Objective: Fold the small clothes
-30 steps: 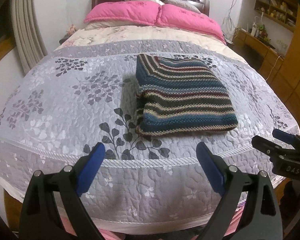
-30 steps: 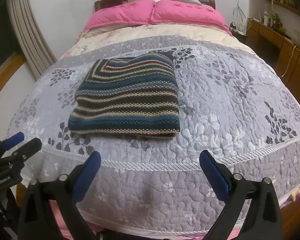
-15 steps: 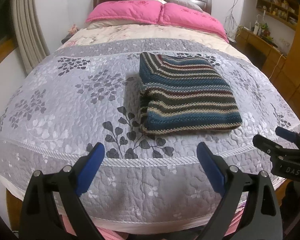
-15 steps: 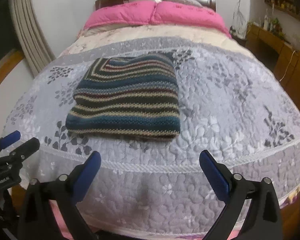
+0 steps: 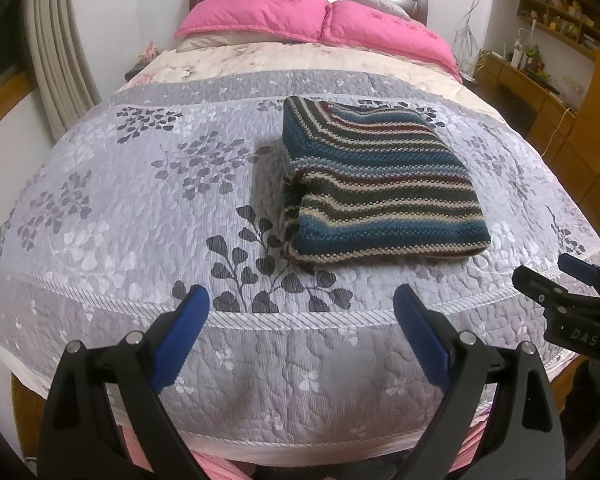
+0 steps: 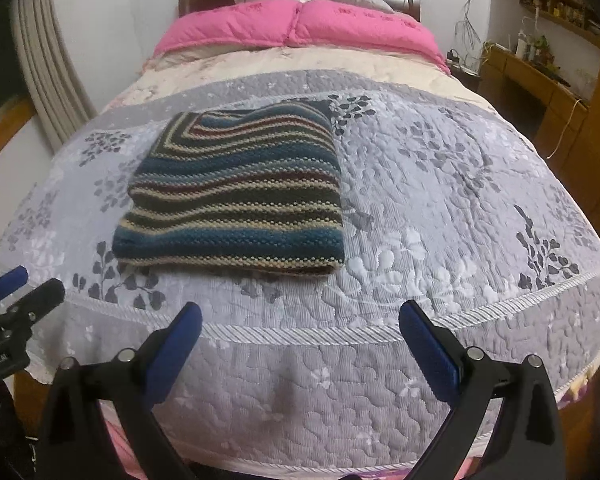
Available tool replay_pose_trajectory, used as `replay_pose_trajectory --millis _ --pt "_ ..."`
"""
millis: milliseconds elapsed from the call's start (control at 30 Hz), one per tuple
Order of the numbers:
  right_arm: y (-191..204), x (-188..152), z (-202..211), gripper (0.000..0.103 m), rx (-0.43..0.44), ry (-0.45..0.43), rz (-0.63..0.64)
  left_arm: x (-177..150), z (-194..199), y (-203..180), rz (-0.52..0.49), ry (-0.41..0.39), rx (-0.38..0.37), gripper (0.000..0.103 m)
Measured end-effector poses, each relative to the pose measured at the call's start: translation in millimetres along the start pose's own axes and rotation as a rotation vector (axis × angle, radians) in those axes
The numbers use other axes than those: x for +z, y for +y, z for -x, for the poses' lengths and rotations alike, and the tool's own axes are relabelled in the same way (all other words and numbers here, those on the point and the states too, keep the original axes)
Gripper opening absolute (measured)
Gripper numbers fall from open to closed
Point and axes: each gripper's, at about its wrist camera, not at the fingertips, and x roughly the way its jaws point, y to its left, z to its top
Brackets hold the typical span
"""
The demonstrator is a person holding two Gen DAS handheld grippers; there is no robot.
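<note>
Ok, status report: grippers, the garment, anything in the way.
Left gripper open, empty. Right gripper open, empty. Striped knit folded flat on the quilt, untouched. Nothing between jaws and knit.

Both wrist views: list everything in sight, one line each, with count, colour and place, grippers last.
Striped knit garment: one, blue, cream and dark red, folded flat on the bed.
Quilted bedspread: one, grey with a leaf print, covering the bed.
Pillows: two, pink, at the headboard.
Curtain: one, beige, by the left wall.
Wooden desk: one, brown, right of the bed, small items on it.
Left gripper: one, black with blue pads, open, near the foot of the bed.
Right gripper: one, same colours, open, beside it.
</note>
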Motion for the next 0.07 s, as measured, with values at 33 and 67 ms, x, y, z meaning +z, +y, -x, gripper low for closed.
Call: replay_pose_trajectory --millis 33,67 --pt "-0.8 -0.3 0.2 0.099 -0.007 -0.002 0.000 0.0 -0.5 0.6 0.001 0.001 0.001 0.093" --pt "-1.0 -0.5 0.4 0.099 -0.008 -0.003 -0.001 -0.3 -0.8 0.9 0.002 0.002 0.003 0.093"
